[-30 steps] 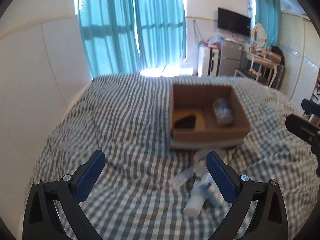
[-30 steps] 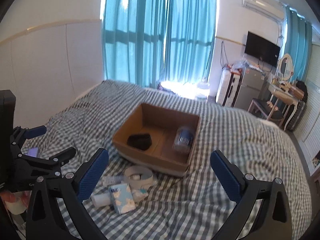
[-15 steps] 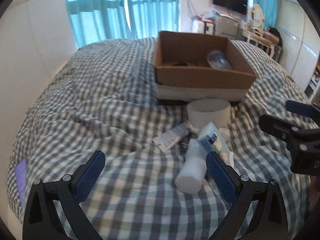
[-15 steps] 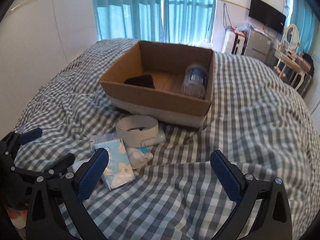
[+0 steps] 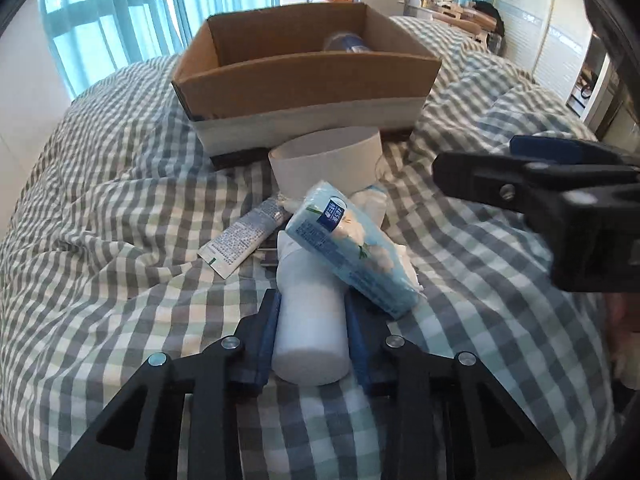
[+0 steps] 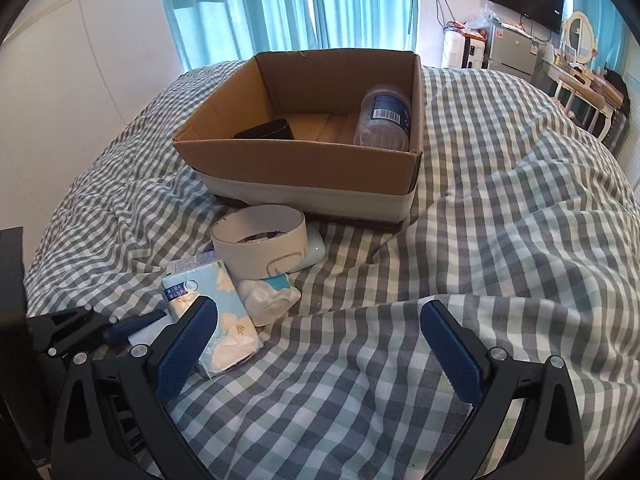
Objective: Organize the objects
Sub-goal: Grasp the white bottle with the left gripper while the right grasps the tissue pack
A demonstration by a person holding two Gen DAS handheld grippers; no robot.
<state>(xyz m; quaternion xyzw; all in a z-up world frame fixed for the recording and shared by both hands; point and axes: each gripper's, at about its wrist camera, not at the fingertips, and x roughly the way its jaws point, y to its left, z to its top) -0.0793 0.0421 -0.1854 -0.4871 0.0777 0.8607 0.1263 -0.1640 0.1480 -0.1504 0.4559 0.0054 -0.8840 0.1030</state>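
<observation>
My left gripper [image 5: 310, 304] is closing on a white bottle [image 5: 310, 328] that lies on the checked bedspread, and both blue pads touch its sides. A light-blue tissue pack [image 5: 352, 256] leans across the bottle's far end. A small tube [image 5: 240, 242] and a white card ring [image 5: 328, 160] lie just beyond. Behind them stands the open cardboard box [image 6: 304, 160], holding a clear bottle [image 6: 384, 120] and a black item [image 6: 266, 131]. My right gripper [image 6: 318, 312] hovers open over bare bedspread, to the right of the pile.
A crumpled white-and-blue pack [image 6: 268, 296] and a small white block [image 6: 314, 250] lie beside the ring. The bedspread [image 6: 500, 220] bulges in folds on the right. A wall runs along the left, with curtains and furniture behind the bed.
Both grippers have come down close to the pile. The left jaws, wide apart before, have closed around the white bottle. The right jaws stay wide.
</observation>
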